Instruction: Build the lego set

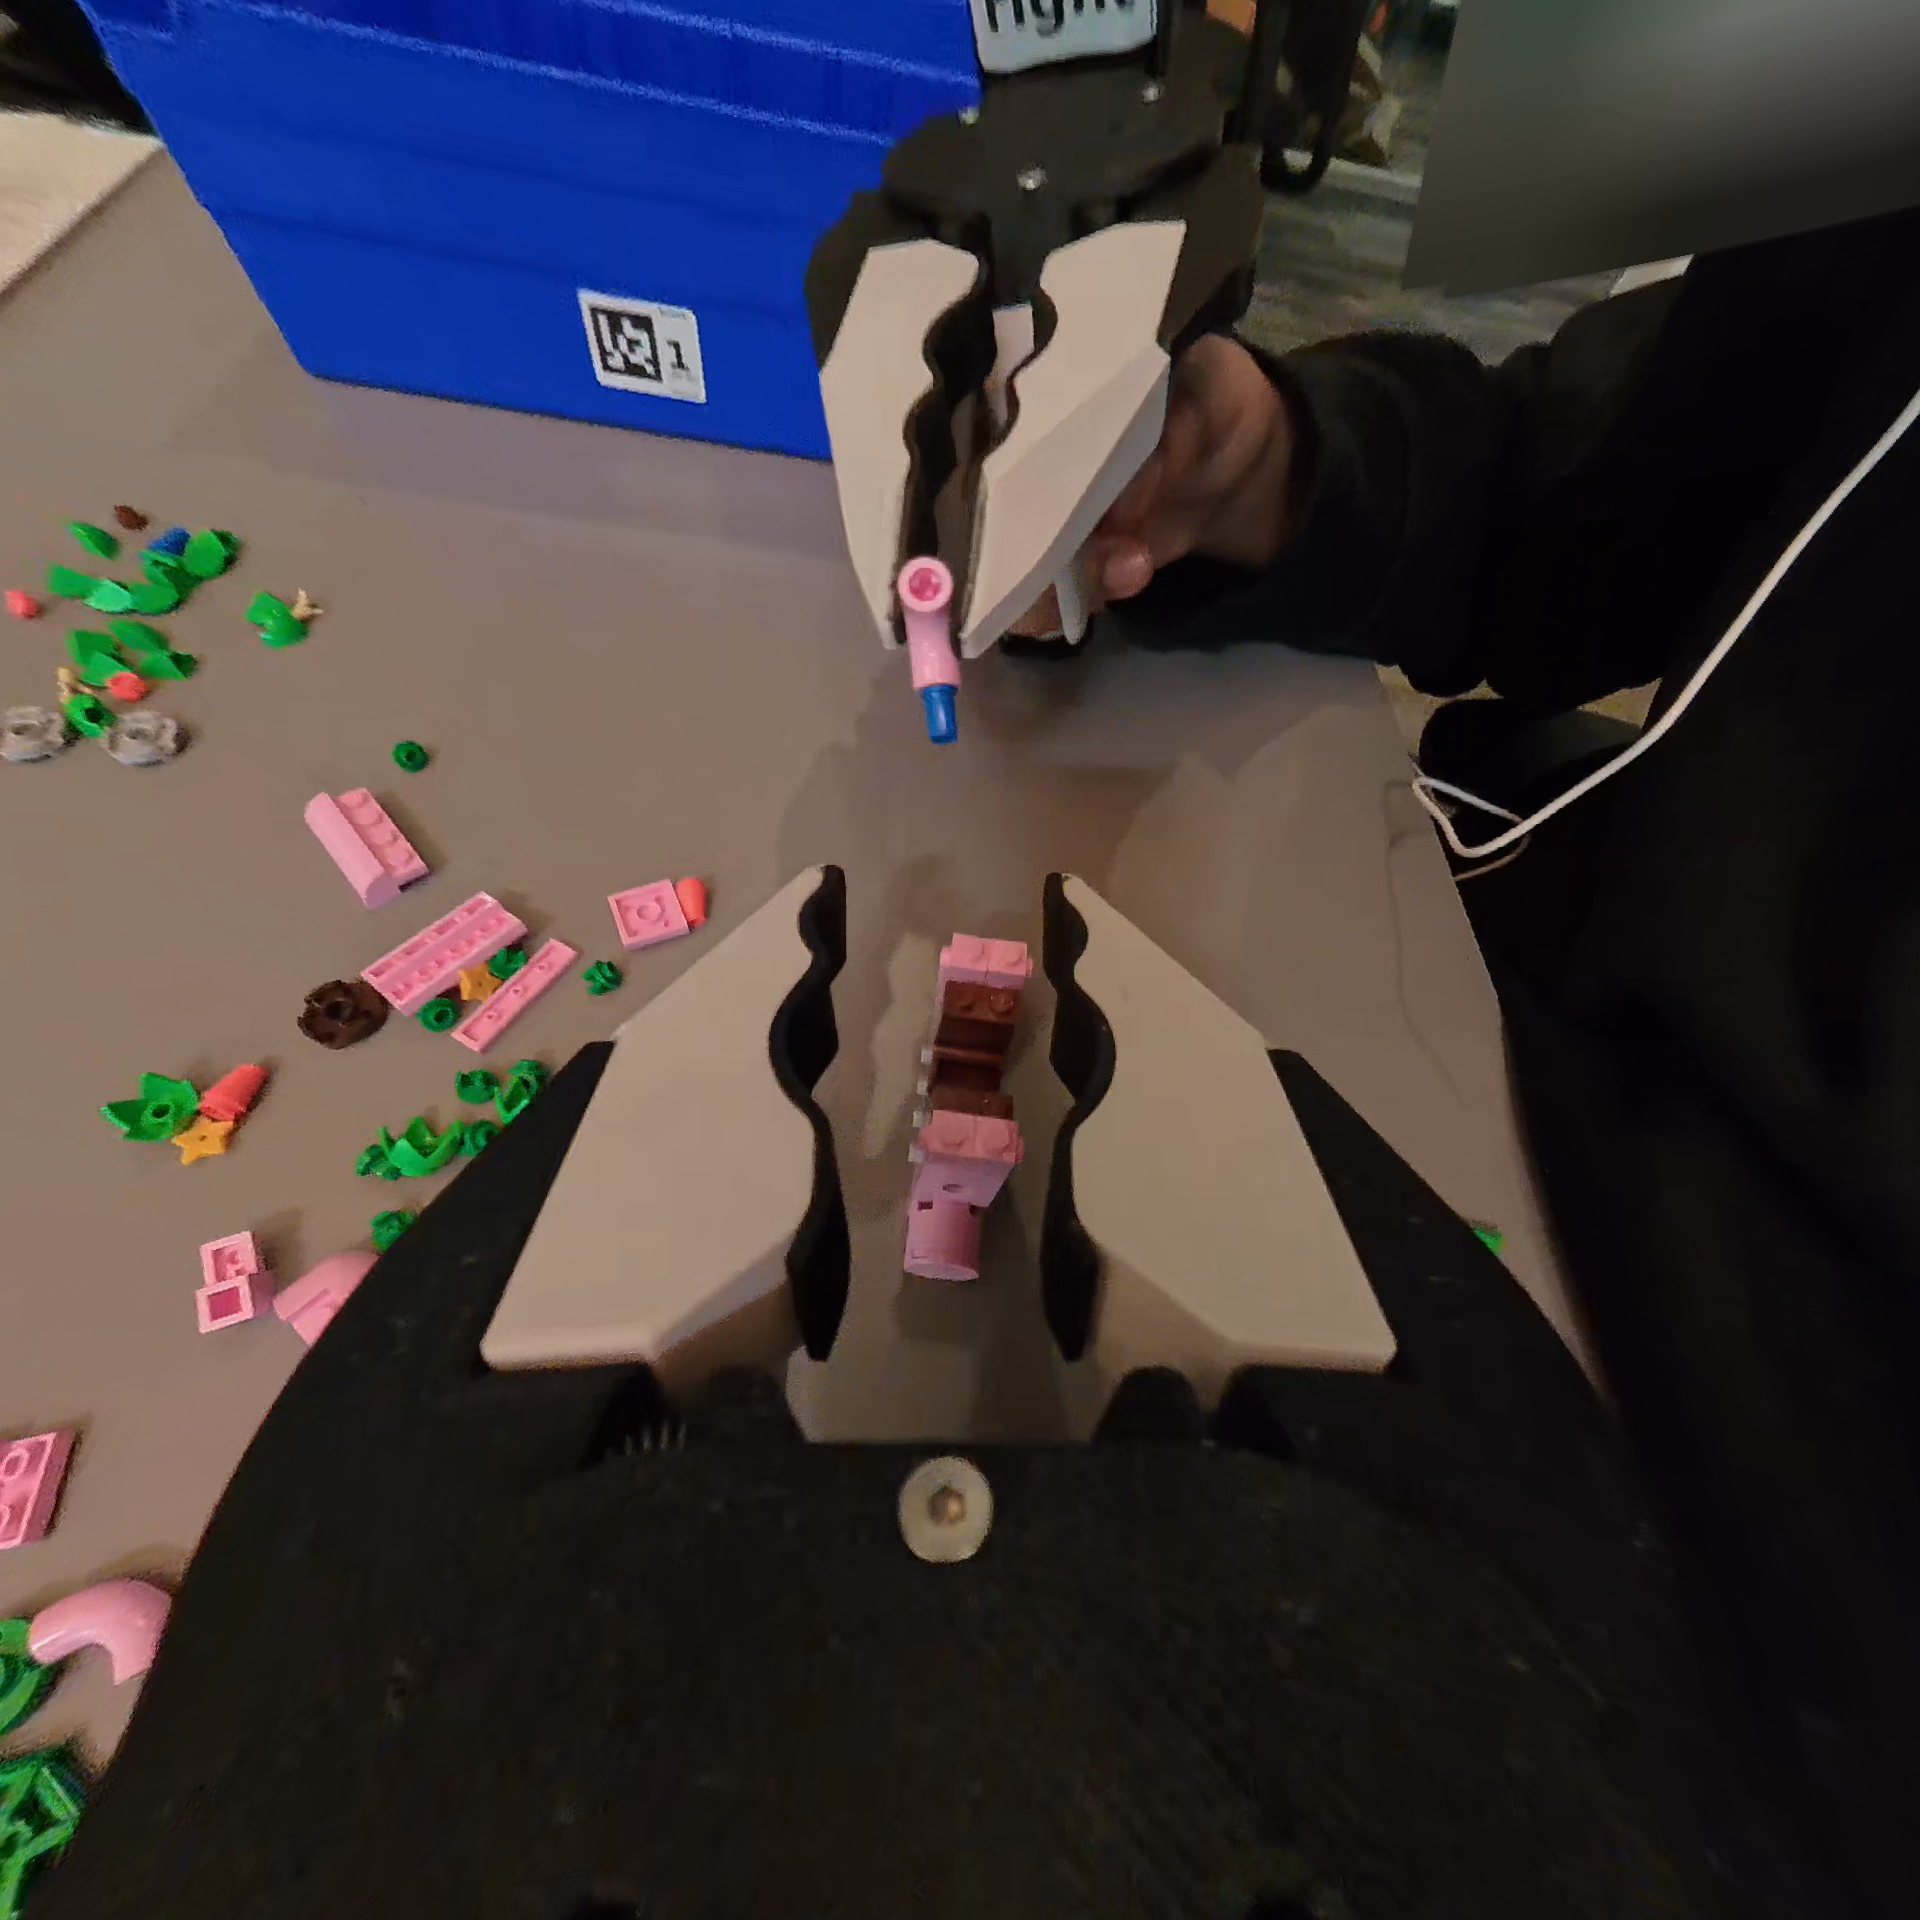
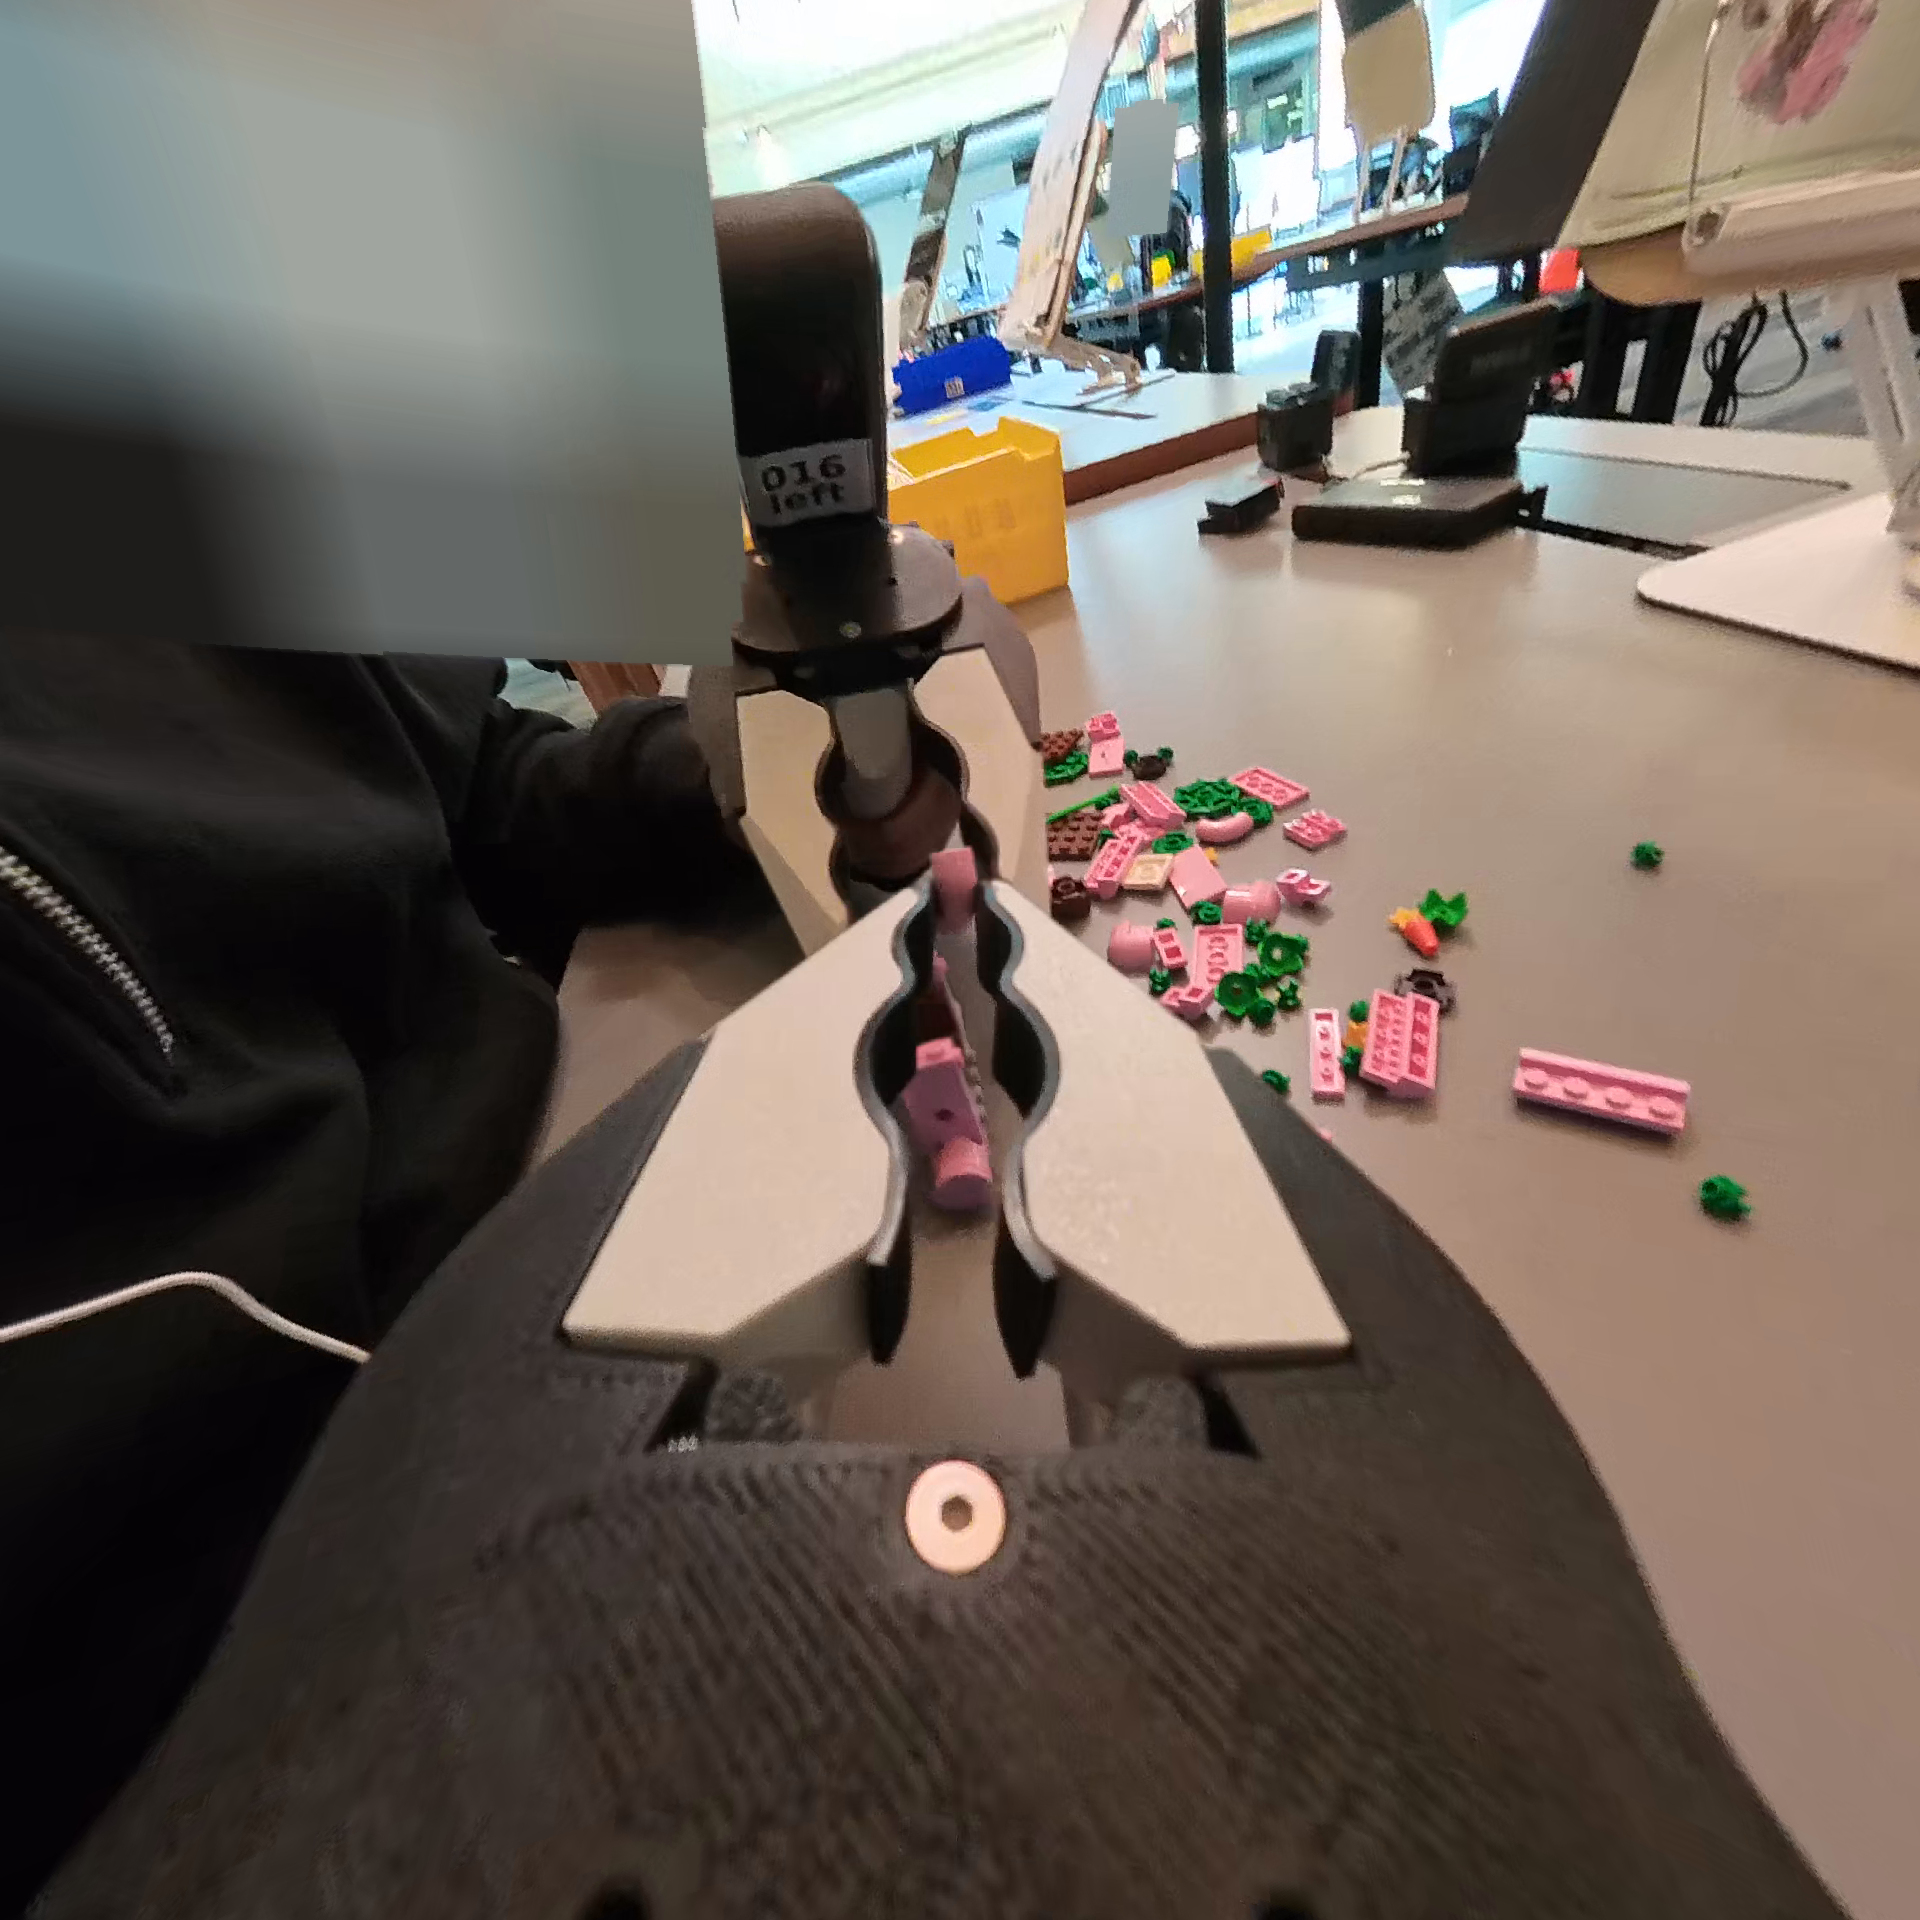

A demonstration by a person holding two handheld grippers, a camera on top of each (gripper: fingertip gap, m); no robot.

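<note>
A pink and brown lego assembly lies on the grey table, between the fingers of my left gripper. The left gripper is open and apart from the assembly. My right gripper hangs just beyond it, tilted down, shut on a small pink piece with a blue tip. In the right wrist view the right gripper pinches that pink piece at its tips. The assembly shows below through the finger gap. The left gripper faces it from behind.
Loose pink, green, brown and orange lego pieces are scattered left of my left gripper and show in the right wrist view. A blue bin stands behind, with a yellow bin and a white monitor base farther off. The table edge and a person's dark sleeve are close on the right.
</note>
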